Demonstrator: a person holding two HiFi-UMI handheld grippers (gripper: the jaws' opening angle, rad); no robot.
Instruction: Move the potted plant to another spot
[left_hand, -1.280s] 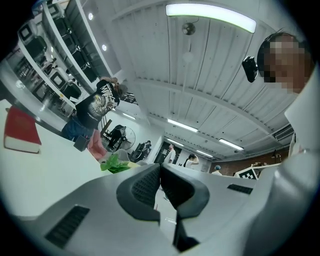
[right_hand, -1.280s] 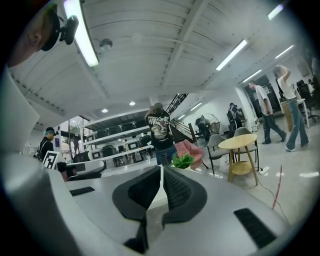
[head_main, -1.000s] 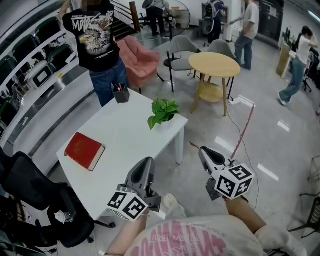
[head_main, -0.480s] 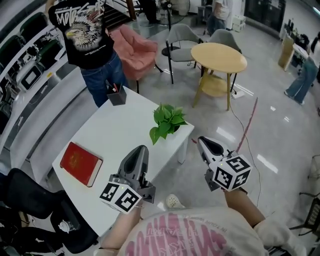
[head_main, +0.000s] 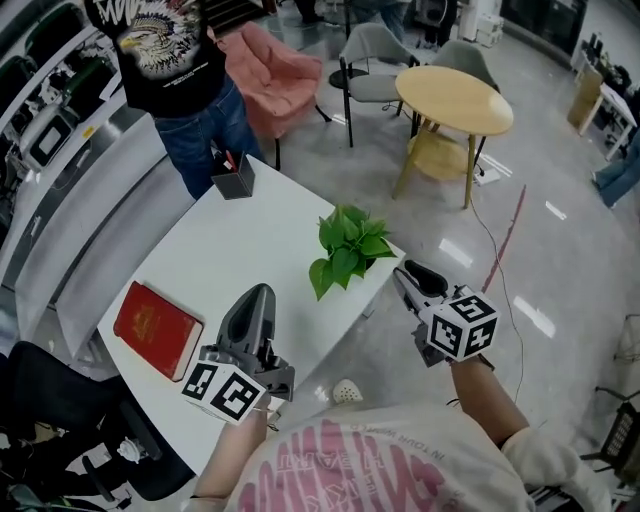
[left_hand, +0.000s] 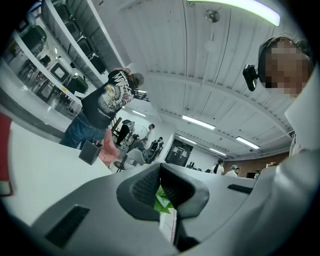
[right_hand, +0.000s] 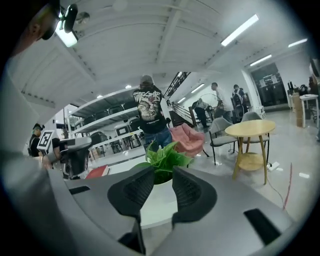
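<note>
Step in hand: approach. The potted plant (head_main: 350, 248) stands at the table (head_main: 225, 265) edge, near the right gripper (head_main: 405, 272), whose fingers have just been opening (slightly apart, nothing between). Left gripper (head_main: 258, 292) fingers are together. Next: widen, straddle the pot, clamp

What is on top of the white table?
A plant, a red book and a black pen box. The left gripper covers a bit of the table, so that part can't be seen.

Bright, even light from ceiling strip lamps (left_hand: 200, 122); glare streaks on the floor (head_main: 545, 320); fisheye bending at edges.
</note>
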